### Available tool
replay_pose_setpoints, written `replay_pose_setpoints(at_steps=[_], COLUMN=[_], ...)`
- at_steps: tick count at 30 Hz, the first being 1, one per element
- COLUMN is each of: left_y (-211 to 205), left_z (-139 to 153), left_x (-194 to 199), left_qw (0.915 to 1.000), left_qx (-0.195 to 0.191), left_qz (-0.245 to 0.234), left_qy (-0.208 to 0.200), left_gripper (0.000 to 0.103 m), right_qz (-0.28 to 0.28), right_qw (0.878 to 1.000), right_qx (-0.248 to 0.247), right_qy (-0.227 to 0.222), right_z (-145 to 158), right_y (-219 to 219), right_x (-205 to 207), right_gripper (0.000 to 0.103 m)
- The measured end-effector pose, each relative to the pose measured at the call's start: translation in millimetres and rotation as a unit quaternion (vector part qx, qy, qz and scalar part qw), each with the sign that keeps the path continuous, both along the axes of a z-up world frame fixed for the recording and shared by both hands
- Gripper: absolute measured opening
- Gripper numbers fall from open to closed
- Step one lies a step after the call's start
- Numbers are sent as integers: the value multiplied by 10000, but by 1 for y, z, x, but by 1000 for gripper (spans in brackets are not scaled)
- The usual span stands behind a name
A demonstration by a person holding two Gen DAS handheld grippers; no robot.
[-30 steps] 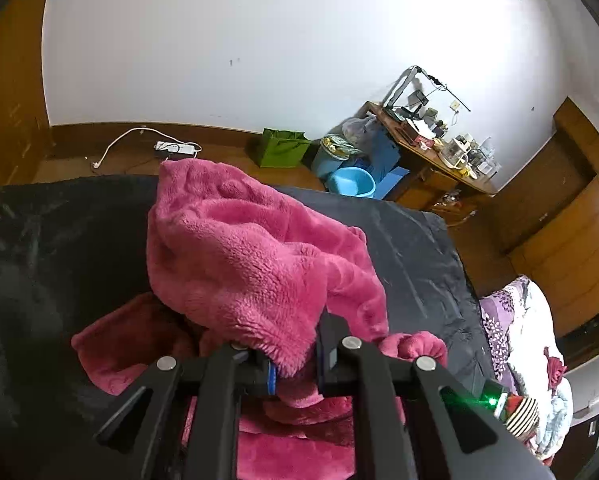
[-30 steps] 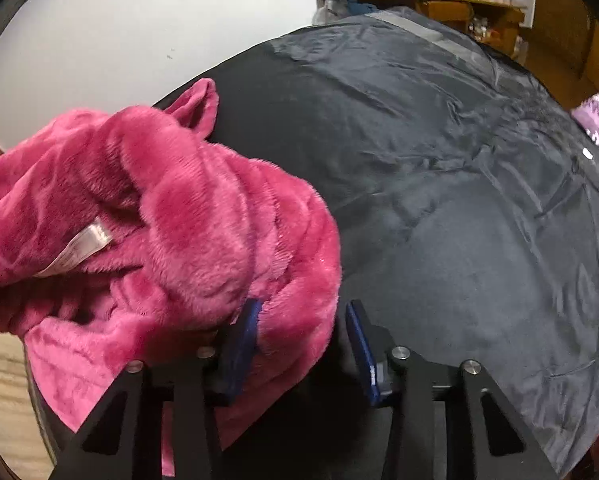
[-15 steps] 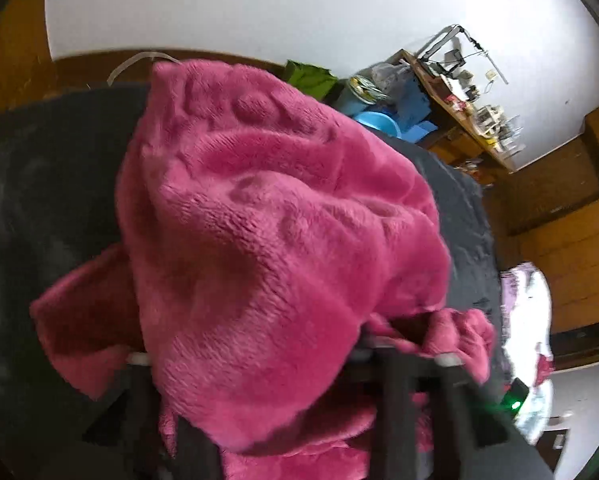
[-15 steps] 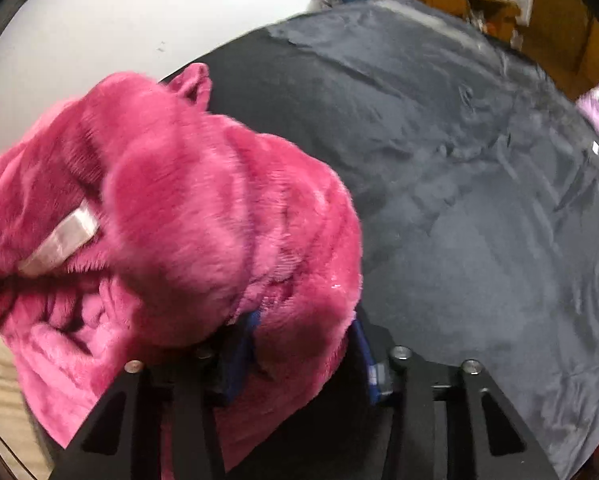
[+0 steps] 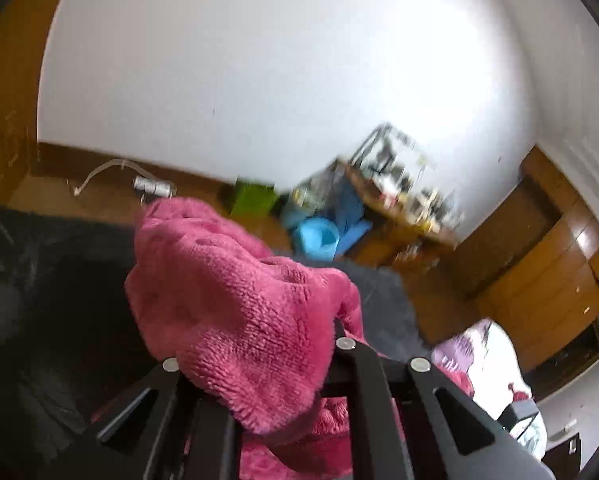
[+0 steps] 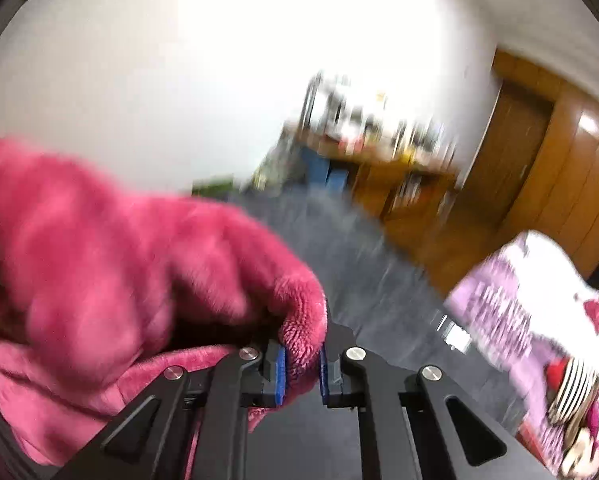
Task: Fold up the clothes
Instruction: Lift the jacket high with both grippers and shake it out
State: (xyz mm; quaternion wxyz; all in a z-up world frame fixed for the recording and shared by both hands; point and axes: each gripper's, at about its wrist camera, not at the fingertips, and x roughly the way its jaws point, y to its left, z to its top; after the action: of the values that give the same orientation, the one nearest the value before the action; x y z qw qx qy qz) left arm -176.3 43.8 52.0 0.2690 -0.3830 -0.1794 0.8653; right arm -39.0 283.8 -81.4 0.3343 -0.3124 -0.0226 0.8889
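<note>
Left gripper [image 5: 259, 376]: fingers mostly buried under fleece, so the tips don't show; it's clenched on a fold of the garment, which drapes over the jaws and flops toward the camera.
Right gripper [image 6: 301, 372]: blue pads [image 6: 277, 376] squeezed on a thick edge of the same garment, jaws just closed in on it, fleece plainly between them.
Garment [image 5: 235, 304]: fluffy magenta fleece, pinched by both grippers and bunched up above the dark cover; in the right view its bulk hangs off to the left of the jaws, and more of it sags below the left gripper.
Cover [image 5: 39, 300]: black sheet under everything, wrinkly.
Bedding [image 6: 511, 320]: purple-and-white patterned stuff at the right edge, just past the cover.
Background: white wall, wooden floor, cluttered desk [image 5: 403, 200], blue basin [image 5: 315, 236], green bag [image 5: 253, 200], power strip [image 5: 153, 187] on the floor by the wall.
Picture quality: both views smeared, the right one worse, so small desk items can't be made out.
</note>
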Motion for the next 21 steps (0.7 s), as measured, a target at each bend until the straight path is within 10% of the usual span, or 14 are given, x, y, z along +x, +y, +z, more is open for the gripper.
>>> replay_pose_setpoints(at_steps=[9, 21], left_y=[-62, -126], left_z=[109, 190], left_x=[96, 268], left_qw=[9886, 9404], left_qx=[587, 716], left_qz=[394, 821], left_qy=[1329, 3222], left_gripper=[10, 11], right_qz=[153, 349], right_qw=[9747, 8848], right_qx=[1548, 2849], right_qy=[1608, 3672], right_z=[137, 270], right_y=[-28, -74], right_x=[32, 149], right_gripper=[12, 12])
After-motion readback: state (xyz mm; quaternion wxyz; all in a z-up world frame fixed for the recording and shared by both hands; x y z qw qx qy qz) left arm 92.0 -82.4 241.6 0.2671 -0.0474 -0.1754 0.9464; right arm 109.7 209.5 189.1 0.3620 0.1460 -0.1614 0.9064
